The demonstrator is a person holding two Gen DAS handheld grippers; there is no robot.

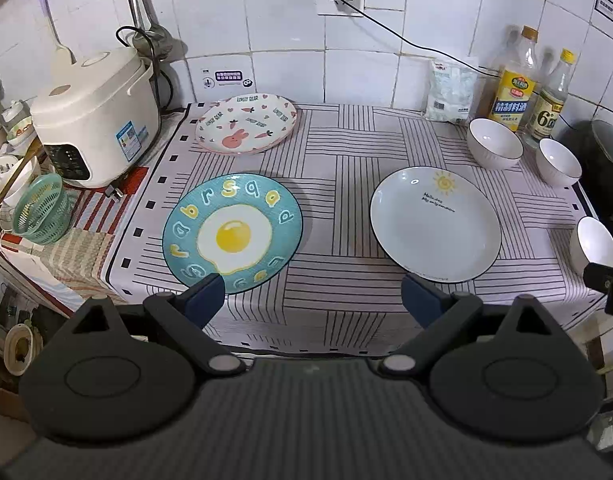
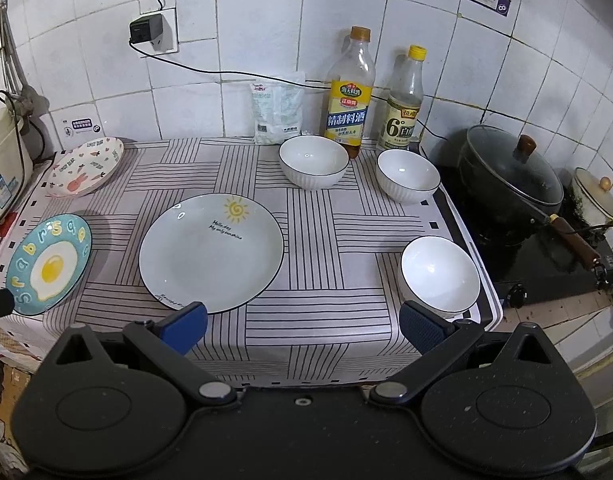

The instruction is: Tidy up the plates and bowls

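On the striped cloth lie a teal fried-egg plate (image 1: 232,234) (image 2: 48,264), a white sun plate (image 1: 434,224) (image 2: 210,252) and a pink rabbit plate (image 1: 246,122) (image 2: 86,166). Three white bowls stand at the right: two at the back (image 2: 313,161) (image 2: 407,176) and one near the front edge (image 2: 440,274). My left gripper (image 1: 312,298) is open and empty, above the front edge between the teal and white plates. My right gripper (image 2: 302,326) is open and empty, between the white plate and the near bowl.
A rice cooker (image 1: 94,116) and a green basket (image 1: 40,210) stand at the left. Two bottles (image 2: 348,92) (image 2: 402,100) and a bag (image 2: 276,108) line the back wall. A black lidded pot (image 2: 510,180) sits on the stove at the right.
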